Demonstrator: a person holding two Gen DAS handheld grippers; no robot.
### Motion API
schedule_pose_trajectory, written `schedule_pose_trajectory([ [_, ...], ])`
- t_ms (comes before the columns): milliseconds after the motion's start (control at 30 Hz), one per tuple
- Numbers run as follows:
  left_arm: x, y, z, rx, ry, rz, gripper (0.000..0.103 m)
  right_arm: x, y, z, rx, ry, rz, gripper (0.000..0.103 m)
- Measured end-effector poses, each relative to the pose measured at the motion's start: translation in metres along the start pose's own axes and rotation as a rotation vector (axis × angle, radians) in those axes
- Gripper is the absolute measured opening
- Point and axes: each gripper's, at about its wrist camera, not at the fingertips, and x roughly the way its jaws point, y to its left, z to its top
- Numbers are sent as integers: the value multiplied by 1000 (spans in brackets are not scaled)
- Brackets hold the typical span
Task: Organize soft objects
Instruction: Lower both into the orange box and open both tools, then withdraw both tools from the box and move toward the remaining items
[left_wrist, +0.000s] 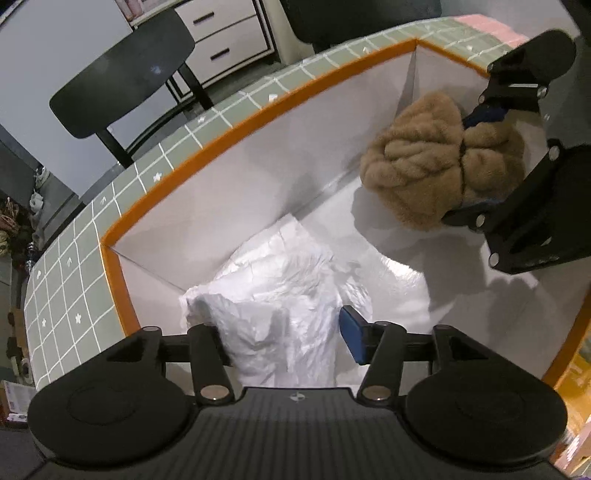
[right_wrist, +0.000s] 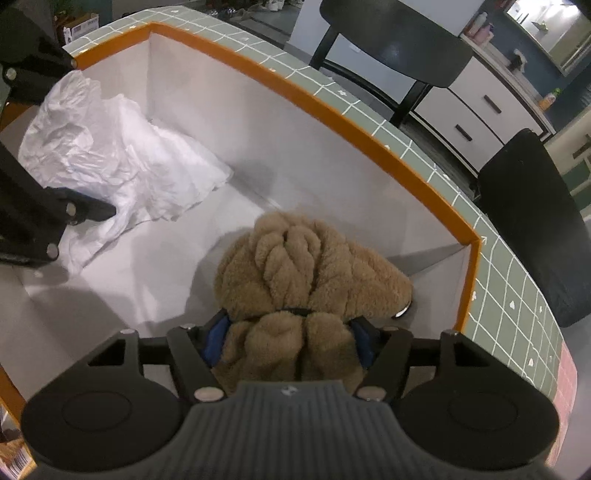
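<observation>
the left tool (left_wrist: 284, 332) points steeply down into an orange-rimmed box (left_wrist: 229, 122) with white inner walls, and its jaws stand spread: the blue pad (left_wrist: 352, 339) on the right-hand finger is bare and clear of the material, while the other finger sits at the edge of a crumpled white cloth (left_wrist: 288, 295). the cloth lies on the box floor, piled into the near-left corner in the left wrist view, with its folds rising between the two fingers but not pinched by them. in the right wrist view the same white cloth (right_wrist: 122, 162) lies heaped against the far-left wall, with one black finger of the left tool just beside its lower edge.

the right tool (right_wrist: 291, 339) also points down into the box (right_wrist: 332, 122), and a tan fluffy plush (right_wrist: 303, 266) fills the gap between its fingers. the blue pads (right_wrist: 218, 341) show on both sides of the plush's near end and lie against the fur; how hard they press cannot be told. a thin dark band runs across the plush just ahead of the pads. the plush rests low in the box, near the right-hand corner. from the left wrist view the plush (left_wrist: 439, 166) sits by the far wall with the right tool (left_wrist: 476, 162) around it.

the box stands on a green tiled tabletop (left_wrist: 74, 258) with white grid lines. beyond the tabletop are a black chair (left_wrist: 122, 70) and a white drawer unit (left_wrist: 225, 33).
</observation>
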Motion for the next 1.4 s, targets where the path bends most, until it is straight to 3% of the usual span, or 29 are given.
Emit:
schedule_pose_trajectory([
  [100, -12, 2, 2, 0, -31, 12, 68, -6, -3, -2, 10, -13, -11, 69],
  [267, -34, 7, 3, -17, -68, 33, 72, -25, -7, -4, 32, -56, -38, 82],
  [900, -112, 21, -30, -64, -154, 86, 73, -96, 10, -19, -1, -107, -58, 82],
  [1400, -123, 40, -94, -162, -146, 90, 73, -129, 27, -50, -24, -124, -75, 82],
])
